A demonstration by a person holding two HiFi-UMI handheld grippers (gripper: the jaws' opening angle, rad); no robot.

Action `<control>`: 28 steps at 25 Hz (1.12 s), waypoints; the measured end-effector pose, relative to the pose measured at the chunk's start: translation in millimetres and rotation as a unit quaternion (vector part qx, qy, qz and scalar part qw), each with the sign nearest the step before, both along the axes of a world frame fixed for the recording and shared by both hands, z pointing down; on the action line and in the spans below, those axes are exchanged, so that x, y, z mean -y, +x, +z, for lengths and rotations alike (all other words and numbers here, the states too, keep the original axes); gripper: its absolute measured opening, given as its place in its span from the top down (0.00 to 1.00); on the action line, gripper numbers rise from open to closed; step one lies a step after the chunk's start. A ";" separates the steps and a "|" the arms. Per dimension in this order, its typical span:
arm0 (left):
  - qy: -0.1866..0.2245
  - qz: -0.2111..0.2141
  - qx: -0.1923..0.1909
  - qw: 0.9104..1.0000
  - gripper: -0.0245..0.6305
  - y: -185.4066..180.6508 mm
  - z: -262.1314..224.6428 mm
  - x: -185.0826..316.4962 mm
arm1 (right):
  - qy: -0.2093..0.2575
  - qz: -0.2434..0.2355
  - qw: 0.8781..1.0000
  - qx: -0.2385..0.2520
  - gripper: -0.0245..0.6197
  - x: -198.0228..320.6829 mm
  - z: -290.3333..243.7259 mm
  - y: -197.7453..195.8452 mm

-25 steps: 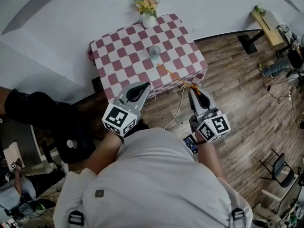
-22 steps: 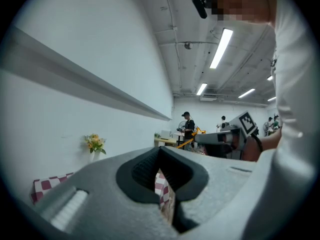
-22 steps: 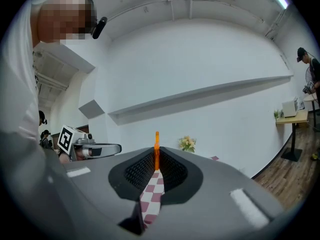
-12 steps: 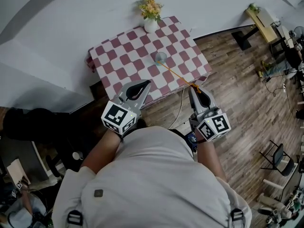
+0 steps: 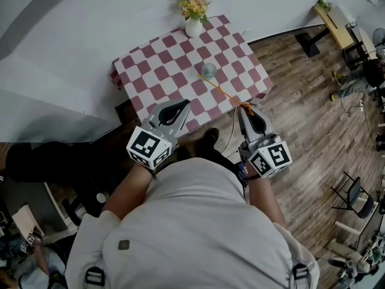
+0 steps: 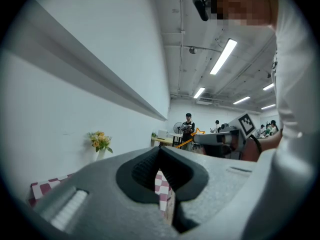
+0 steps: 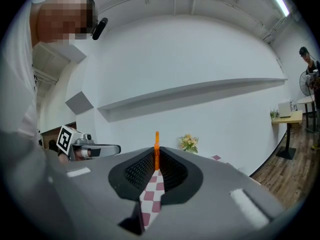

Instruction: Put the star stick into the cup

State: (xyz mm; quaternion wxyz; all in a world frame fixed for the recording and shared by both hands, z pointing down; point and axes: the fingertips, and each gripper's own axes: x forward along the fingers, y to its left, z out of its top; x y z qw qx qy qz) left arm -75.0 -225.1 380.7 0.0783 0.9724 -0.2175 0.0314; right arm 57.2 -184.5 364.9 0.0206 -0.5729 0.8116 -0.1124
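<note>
A clear cup (image 5: 209,71) stands near the middle of the red-and-white checked table (image 5: 157,71). My right gripper (image 5: 244,109) is shut on the thin orange star stick (image 5: 222,92), held out over the floor in front of the table. The stick slants up-left, and its far end lines up with the cup's near side in the head view. In the right gripper view the stick (image 7: 156,146) rises from between the closed jaws of the right gripper (image 7: 156,159). My left gripper (image 5: 178,105) is shut and empty. In the left gripper view the left gripper (image 6: 160,153) faces the right one, and the yellow star (image 6: 197,132) shows at the stick's held end.
A white vase of yellow flowers (image 5: 193,15) stands at the table's far edge against the white wall. A wooden floor (image 5: 301,113) lies to the right, with a cable (image 5: 229,134), a bench (image 5: 337,26) and a chair (image 5: 355,200). People stand far off (image 6: 188,126).
The table and cup have drifted slightly right and nearer in the head view. The stick's far end, short of the cup a second ago, now lines up with it. Both grippers stay shut.
</note>
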 end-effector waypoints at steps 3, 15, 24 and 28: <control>0.002 -0.004 0.004 1.000 0.96 0.3 0.7 6.2 | -0.003 -0.007 1.000 0.003 0.92 11.0 6.2 1.2; -0.013 -0.034 0.014 0.999 0.96 11.0 12.7 41.7 | -0.022 -0.042 0.999 0.009 0.92 61.9 24.5 13.1; -0.033 -0.038 0.024 0.998 0.96 50.0 33.1 77.6 | -0.045 -0.046 0.998 0.007 0.92 94.6 43.5 50.6; -0.044 -0.044 0.031 0.998 0.96 63.3 46.8 96.7 | -0.062 -0.049 0.997 0.004 0.92 111.2 57.1 63.8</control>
